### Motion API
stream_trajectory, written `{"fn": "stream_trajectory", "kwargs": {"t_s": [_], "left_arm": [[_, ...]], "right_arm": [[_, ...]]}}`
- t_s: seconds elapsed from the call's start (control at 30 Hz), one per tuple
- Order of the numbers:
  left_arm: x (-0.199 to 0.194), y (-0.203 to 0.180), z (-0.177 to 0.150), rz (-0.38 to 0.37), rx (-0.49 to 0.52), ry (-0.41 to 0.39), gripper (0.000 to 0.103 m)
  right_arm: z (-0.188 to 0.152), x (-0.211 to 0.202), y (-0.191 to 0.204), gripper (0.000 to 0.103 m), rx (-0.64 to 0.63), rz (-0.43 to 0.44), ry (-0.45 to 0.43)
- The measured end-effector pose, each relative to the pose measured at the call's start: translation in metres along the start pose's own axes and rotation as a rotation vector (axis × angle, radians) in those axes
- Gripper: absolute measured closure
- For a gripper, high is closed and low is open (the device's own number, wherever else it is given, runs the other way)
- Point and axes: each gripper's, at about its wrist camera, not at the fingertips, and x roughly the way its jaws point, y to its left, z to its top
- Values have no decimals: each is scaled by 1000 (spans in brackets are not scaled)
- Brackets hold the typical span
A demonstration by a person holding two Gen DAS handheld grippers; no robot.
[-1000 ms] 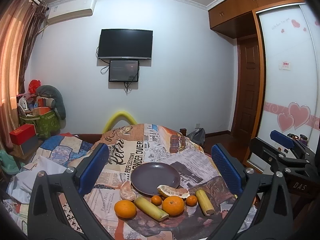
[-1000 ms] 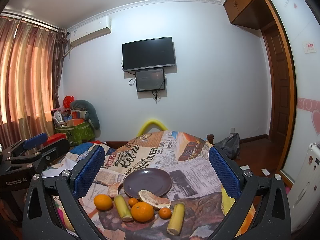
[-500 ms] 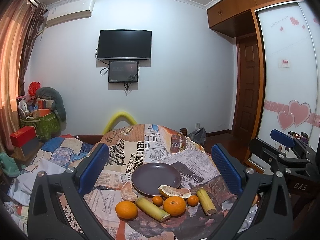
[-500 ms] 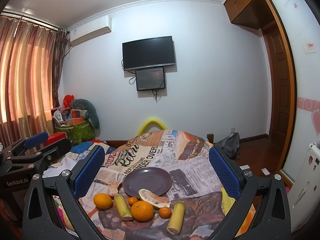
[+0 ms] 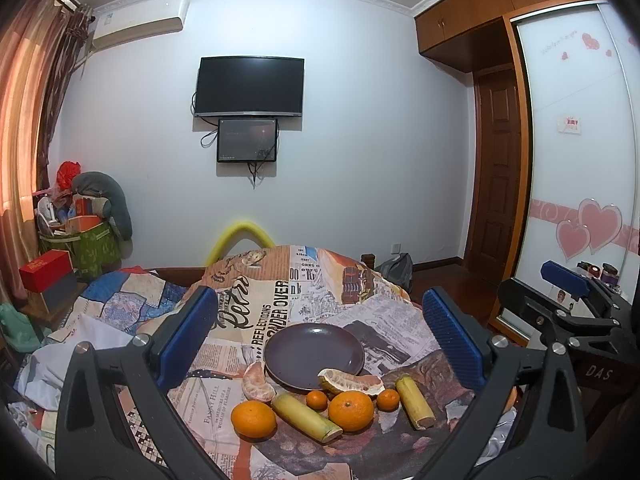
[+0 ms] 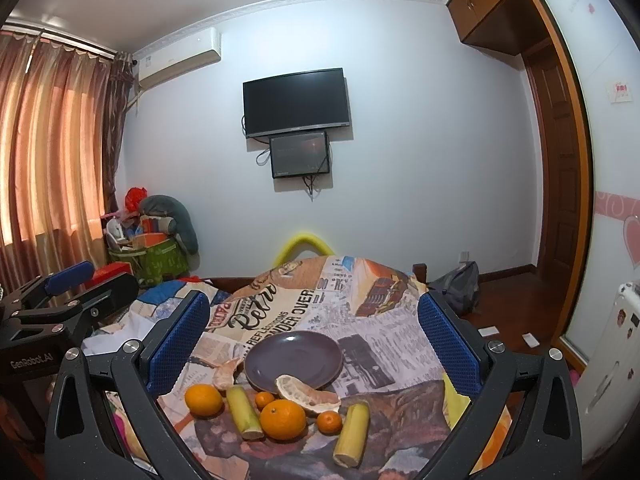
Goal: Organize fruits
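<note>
Both tools, left (image 5: 316,334) and right (image 6: 312,334), are held wide apart and empty above the desk (image 5: 256,304), where oranges (image 5: 351,411), cane pieces (image 5: 306,412) and pomelo segments (image 5: 350,383) are laid beside a purple plate (image 5: 308,350).

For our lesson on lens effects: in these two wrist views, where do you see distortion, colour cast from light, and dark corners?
Left wrist view: the wardrobe door bows with the fisheye, corners go black, and the curtain glows orange from light behind it. Right wrist view: the ceiling line curves, the curtain again glows orange, and the plate and fruit stay sharp, evenly lit with soft shadows.
</note>
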Motion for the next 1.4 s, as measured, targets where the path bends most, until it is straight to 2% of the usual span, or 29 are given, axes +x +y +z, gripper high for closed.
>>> {"fn": "stream_trajectory", "kwargs": {"t_s": [0.23, 0.4, 0.6, 0.7, 0.77, 0.97, 1.17, 1.4], "left_arm": [[24, 11, -14, 2, -3, 84, 0], [53, 32, -33, 14, -50, 183, 0], [86, 53, -62, 65, -42, 304, 0], [103, 65, -79, 74, -62, 376, 7], [113, 70, -89, 74, -78, 421, 15], [142, 80, -121, 60, -102, 547, 19], [159, 87, -146, 65, -116, 623, 25], [176, 96, -165, 86, -123, 672, 26]], "right_arm": [[-15, 20, -10, 0, 7, -27, 76], [-37, 42, -26, 0, 13, -52, 184], [-60, 63, -44, 0, -6, -104, 310], [-76, 77, -55, 0, -16, -137, 393], [-83, 84, -58, 0, -17, -141, 433], [-108, 102, -64, 1, -26, -148, 537], [-130, 122, -71, 12, 24, -102, 621], [-148, 139, -73, 30, 78, -43, 702]]}}
